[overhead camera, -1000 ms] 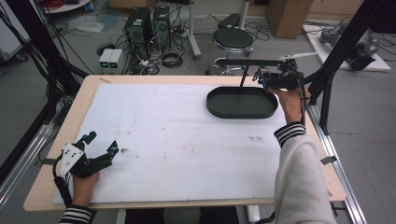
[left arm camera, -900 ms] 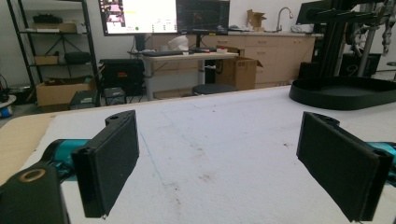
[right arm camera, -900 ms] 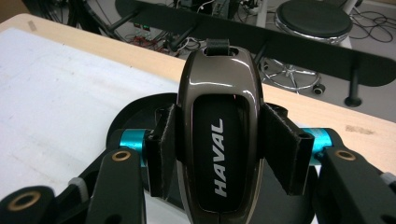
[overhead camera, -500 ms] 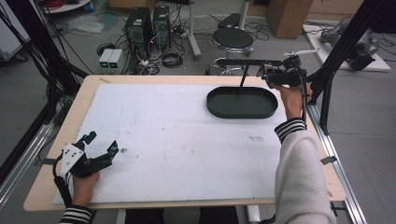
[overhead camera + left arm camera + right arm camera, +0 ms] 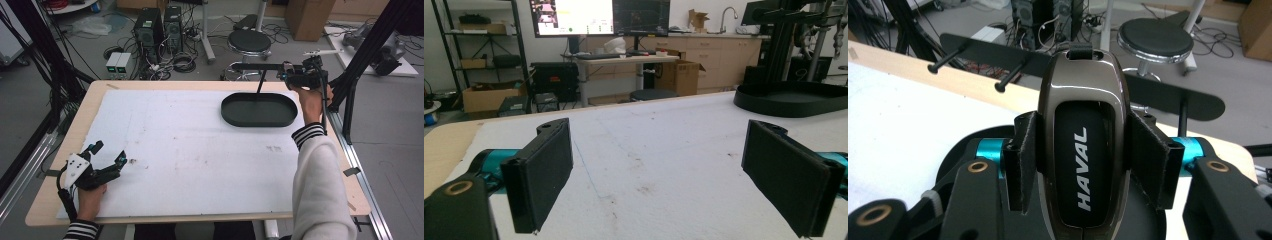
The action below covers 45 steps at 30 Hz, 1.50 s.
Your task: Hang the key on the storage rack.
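Looking down from the high view, we found the right gripper (image 5: 299,75) held up at the far right corner of the light wooden table (image 5: 102,97), above the far end of a shallow black oval tray (image 5: 258,111) that sat on the white sheet (image 5: 200,150) covering most of the tabletop. Our right hand (image 5: 311,101) gripped the tool from behind, the white sleeve with its striped cuff (image 5: 308,134) running back toward the near edge.

In the right gripper view we saw the right gripper (image 5: 1088,160) pinching a glossy brown and black car key fob marked HAVAL (image 5: 1083,150) between its two black jaws, one pad pressed against each long side of the fob. The fob stood upright along the jaws, its loop end pointing away from the camera. Just beyond it ran a flat black metal bar with two short pegs (image 5: 998,55), carried on a thin post that rose from the tray. We could not tell whether the fob touched the bar. A round black stool (image 5: 1154,41) stood on the floor behind.

Our left gripper (image 5: 107,162) rested low at the near left corner of the table, well apart from the tray. In the left gripper view its jaws stood spread wide over the bare, faintly smudged white sheet (image 5: 649,165), nothing between them, with the black oval tray (image 5: 794,97) far off at the right.
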Motion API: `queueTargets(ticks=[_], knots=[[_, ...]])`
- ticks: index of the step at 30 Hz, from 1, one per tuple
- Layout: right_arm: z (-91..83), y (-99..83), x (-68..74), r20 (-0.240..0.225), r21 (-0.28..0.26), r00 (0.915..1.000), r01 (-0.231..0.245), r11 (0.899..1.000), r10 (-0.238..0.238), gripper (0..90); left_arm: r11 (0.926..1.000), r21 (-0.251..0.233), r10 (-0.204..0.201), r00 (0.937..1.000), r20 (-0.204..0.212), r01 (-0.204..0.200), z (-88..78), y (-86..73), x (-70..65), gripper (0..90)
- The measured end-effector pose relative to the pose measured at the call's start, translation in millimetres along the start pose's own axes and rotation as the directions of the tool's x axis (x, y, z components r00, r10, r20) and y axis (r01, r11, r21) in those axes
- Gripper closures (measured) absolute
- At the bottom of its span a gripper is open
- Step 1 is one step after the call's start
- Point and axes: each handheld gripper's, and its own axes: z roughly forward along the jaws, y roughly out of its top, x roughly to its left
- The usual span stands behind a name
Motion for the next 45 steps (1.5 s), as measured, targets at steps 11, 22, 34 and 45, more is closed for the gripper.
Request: queueTargets(ticks=[11, 22, 34, 45], knots=[[5.9, 7.7, 2.7, 0.015, -0.009, 0.9998, 0.015, 1.0, -0.015, 48.3, 1.0, 0.001, -0.001, 1.0, -0.001, 0.001, 0.2, 0.0, 0.1, 13.5], [15.3, 6.9, -2.0, 0.031, -0.007, 0.9995, 0.006, 1.0, -0.006, 48.2, 1.0, 0.002, -0.002, 1.0, -0.001, 0.002, 0.4, 0.1, 0.0, 13.5], [24.0, 2.8, -8.2, 0.051, 0.0, 0.9987, -0.008, 1.0, 0.008, 48.2, 1.0, 0.003, 0.001, 1.0, -0.001, -0.001, 0.5, 0.1, -0.1, 13.5], [20.4, -5.3, -13.8, 0.049, 0.036, 0.9986, -0.023, 0.999, 0.021, 48.1, 1.0, 0.003, 0.003, 1.0, -0.001, -0.003, 0.4, 0.1, -0.4, 13.5]])
